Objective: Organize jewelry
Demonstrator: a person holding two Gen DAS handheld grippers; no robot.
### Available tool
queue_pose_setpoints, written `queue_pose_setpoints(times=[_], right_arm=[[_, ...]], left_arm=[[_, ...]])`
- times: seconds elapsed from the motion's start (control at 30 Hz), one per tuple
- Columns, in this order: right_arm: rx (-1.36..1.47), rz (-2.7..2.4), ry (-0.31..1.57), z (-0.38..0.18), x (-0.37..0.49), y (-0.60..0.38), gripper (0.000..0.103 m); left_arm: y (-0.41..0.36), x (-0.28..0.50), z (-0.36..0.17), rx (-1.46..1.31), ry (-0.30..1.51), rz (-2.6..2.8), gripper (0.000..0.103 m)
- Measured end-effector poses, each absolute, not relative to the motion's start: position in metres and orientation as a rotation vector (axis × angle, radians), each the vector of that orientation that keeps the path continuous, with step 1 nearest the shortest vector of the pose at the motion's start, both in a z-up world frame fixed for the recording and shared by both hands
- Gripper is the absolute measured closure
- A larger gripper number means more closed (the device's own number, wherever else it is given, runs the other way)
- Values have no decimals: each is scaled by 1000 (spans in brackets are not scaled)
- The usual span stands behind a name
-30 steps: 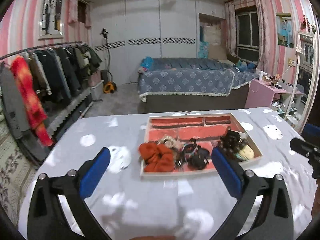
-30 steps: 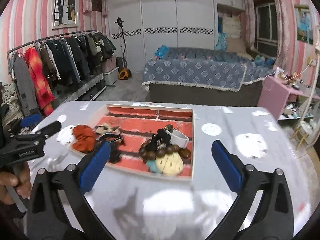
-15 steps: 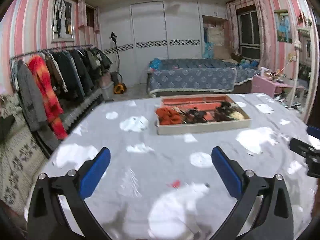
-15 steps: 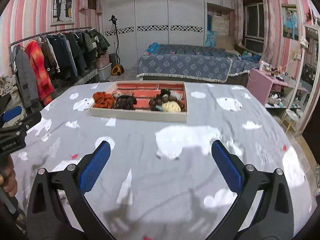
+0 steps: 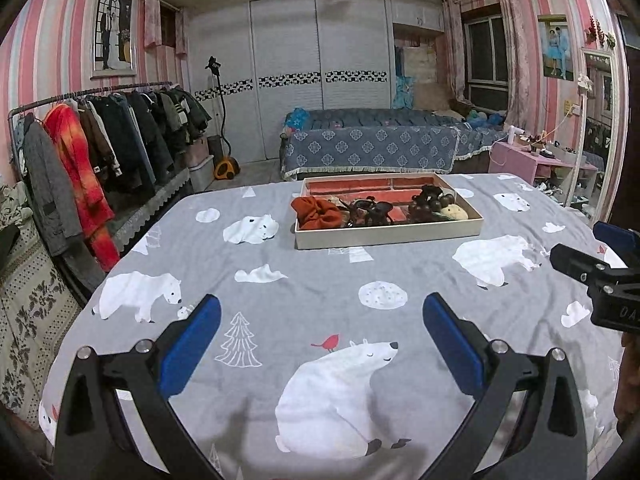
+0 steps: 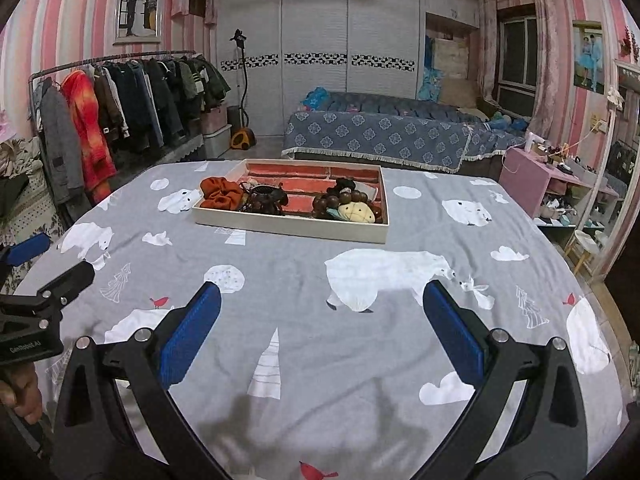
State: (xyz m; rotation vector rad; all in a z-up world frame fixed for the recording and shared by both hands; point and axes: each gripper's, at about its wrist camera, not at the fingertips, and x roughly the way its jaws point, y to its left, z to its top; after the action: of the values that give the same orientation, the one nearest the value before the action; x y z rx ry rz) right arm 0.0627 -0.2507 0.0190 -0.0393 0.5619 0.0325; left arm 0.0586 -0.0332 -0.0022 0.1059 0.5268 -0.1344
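Note:
A cream tray (image 5: 384,236) with a red brick-pattern floor sits at the far middle of the table; it also shows in the right wrist view (image 6: 288,226). In it lie an orange scrunchie (image 5: 316,212), dark hair ties (image 5: 370,212), dark wooden beads (image 5: 430,200) and a yellow soft piece (image 5: 452,212). The scrunchie (image 6: 218,194), beads (image 6: 340,202) and yellow piece (image 6: 356,213) show from the right too. My left gripper (image 5: 320,334) is open and empty, well short of the tray. My right gripper (image 6: 320,322) is open and empty, also well back.
The table carries a grey polar-bear cloth (image 5: 340,380). A clothes rack (image 5: 100,152) stands to the left, a bed (image 5: 380,148) behind, a pink side table (image 5: 536,164) at the right. The other gripper shows at the right edge (image 5: 600,276) and left edge (image 6: 36,304).
Both grippers have pulled back from right over the tray to the near side of the table. The tray now looks small and far. Both stay open and empty.

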Motion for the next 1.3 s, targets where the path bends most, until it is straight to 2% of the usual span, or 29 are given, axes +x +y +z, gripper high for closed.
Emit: queue_pose_setpoints(times=[1.3], right_arm=[[-7,-9,570,19,69,-270,5]], left_arm=[[-27,74,-12,91,558,-133,4]])
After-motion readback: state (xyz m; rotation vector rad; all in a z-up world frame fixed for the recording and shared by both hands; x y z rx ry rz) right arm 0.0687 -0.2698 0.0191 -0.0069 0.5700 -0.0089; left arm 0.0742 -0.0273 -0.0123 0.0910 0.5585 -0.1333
